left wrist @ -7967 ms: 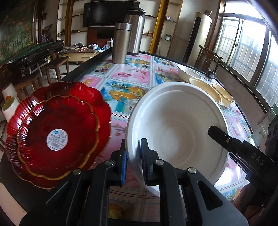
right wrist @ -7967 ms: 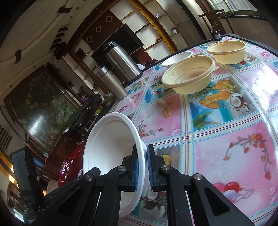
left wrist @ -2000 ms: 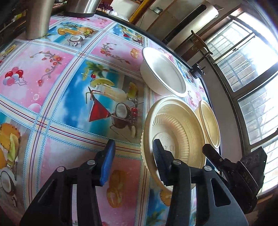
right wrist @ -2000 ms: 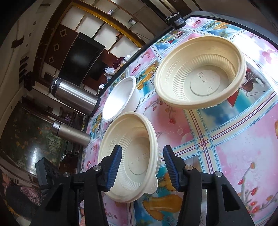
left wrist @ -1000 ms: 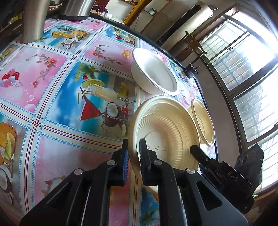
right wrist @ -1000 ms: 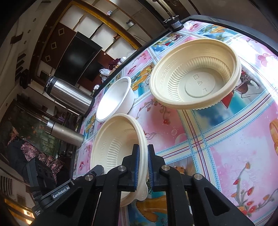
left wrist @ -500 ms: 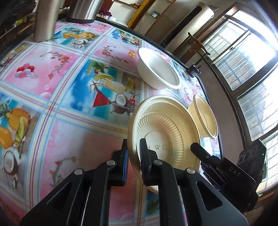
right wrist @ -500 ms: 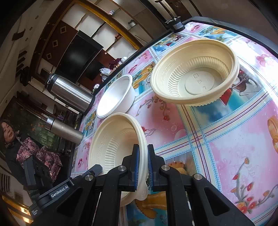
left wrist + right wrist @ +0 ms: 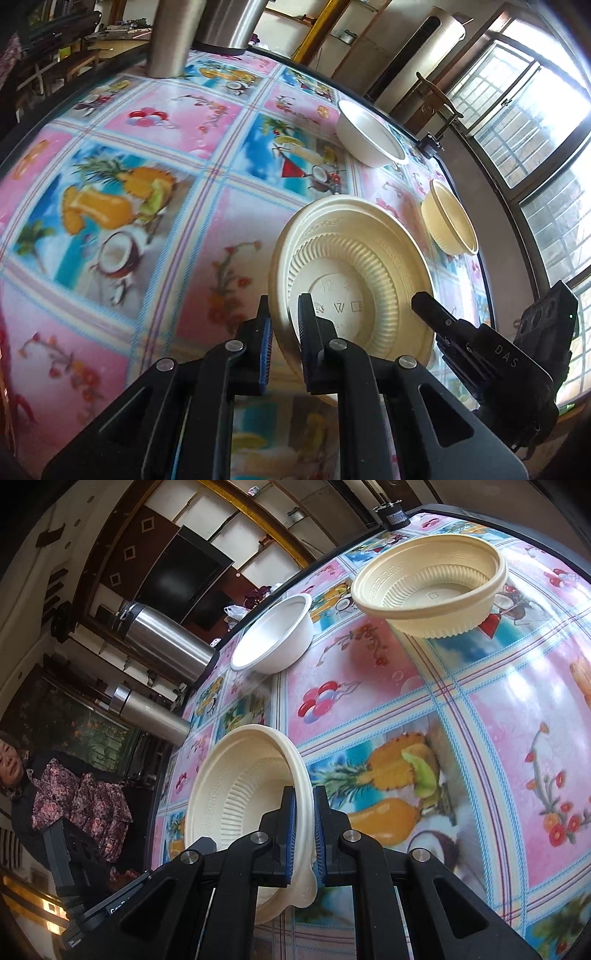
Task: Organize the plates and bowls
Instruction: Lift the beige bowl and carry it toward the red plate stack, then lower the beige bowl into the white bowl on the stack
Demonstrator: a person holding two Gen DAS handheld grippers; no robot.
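Item: ribbed cream bowl (image 9: 354, 280), held clear of the worktop (image 9: 155, 206) by two grippers. Left gripper (image 9: 284, 325) is clamped on the rim's near-left edge; right gripper (image 9: 303, 834) is clamped on the opposite rim, one pad inside the wall and one outside. The bowl hangs between them, tilted, mouth toward the left camera.

Other stock, ahead of the grippers:
- second cream bowl (image 9: 432, 587), same ribbed pattern, upright on the worktop, beyond the right gripper.
- white bowl (image 9: 273, 642), upright, farther off and left of the right gripper.
- two steel flasks (image 9: 162, 646), far edge.

Handling note (judgement): the step looks like a carry toward a stack. Keep both grips level with each other so the thin rim does not twist, bring the bowl square over its target, and lower before letting go with either side.

Not determinable: the destination; the held bowl's underside; a red shape at the left view's lower-left edge is cut off. Worktop near the left gripper is motion-blurred.
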